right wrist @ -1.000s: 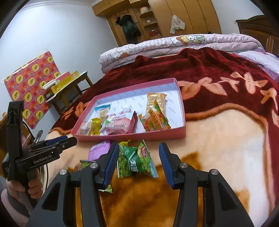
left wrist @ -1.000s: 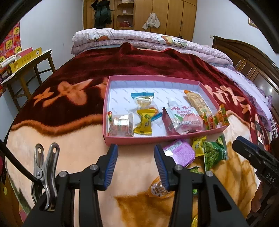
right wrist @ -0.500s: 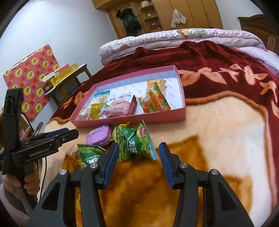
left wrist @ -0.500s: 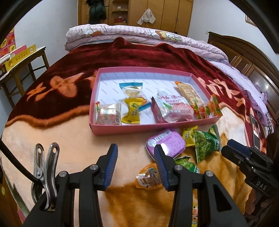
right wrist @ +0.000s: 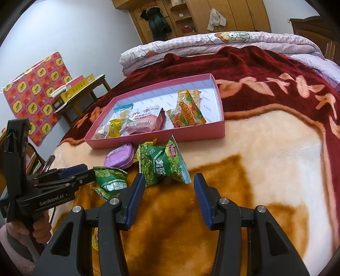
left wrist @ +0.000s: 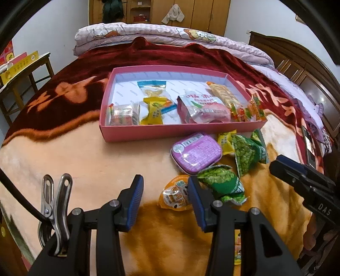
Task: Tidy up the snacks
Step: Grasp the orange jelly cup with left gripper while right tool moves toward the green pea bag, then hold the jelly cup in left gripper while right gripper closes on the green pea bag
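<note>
Snacks [left wrist: 196,151] on fleece blanket [left wrist: 85,161]; wooden wardrobe [left wrist: 191,12] behind.

Blanketed bed [left wrist: 63,152] bearing pink tray [left wrist: 148,133], purple tin [left wrist: 196,151], green packets [right wrist: 161,163], jelly cup [left wrist: 174,196].

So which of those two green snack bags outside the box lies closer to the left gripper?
The smaller crumpled green bag, right beside the left gripper. The bigger green bag lies farther off, by the purple tin.
</note>
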Motion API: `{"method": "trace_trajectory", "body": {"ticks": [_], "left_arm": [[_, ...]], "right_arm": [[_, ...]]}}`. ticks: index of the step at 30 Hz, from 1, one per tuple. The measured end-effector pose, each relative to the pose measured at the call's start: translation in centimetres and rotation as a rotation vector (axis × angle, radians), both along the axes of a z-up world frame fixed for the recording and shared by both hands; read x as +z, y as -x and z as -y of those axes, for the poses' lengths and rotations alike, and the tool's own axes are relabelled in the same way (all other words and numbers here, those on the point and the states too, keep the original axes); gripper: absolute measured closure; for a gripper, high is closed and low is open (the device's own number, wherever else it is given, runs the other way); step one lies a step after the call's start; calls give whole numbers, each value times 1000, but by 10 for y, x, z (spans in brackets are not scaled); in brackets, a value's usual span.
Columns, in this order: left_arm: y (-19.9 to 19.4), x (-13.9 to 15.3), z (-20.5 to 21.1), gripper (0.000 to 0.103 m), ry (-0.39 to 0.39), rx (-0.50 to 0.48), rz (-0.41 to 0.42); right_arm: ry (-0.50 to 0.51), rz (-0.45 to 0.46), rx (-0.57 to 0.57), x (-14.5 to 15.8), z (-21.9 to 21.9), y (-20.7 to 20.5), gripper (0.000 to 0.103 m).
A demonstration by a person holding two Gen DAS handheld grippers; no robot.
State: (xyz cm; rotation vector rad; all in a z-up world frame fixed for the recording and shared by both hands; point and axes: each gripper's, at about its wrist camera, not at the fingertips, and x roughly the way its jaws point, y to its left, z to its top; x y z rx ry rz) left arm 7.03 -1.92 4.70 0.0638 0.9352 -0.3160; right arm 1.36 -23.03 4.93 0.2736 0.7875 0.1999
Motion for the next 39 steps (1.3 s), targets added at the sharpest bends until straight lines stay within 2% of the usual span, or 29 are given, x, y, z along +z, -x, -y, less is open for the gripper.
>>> {"method": "trace_trajectory", "body": {"ticks": [7, 13, 15, 21, 27, 33, 39], "left_arm": [[4, -9, 13, 57, -11, -41, -19], [6, -12, 16, 58, -18, -39, -4], [6, -12, 14, 67, 0, -40, -5], [7, -10, 9, 78, 26, -46, -1], [10, -5, -1, 79, 13, -21, 22], [13, -9, -16, 78, 11, 12, 11], [19, -12, -18, 78, 22, 8, 19]], "right_arm": [[5, -1, 8, 0, -4, 1, 54], [3, -3, 8, 0, -5, 1, 54], [2, -4, 9, -1, -5, 1, 54], [4, -6, 17, -1, -10, 2, 54], [7, -1, 38, 3, -21, 5, 54], [0, -17, 88, 2, -39, 3, 54], [19, -40, 140, -3, -62, -2, 54]]}}
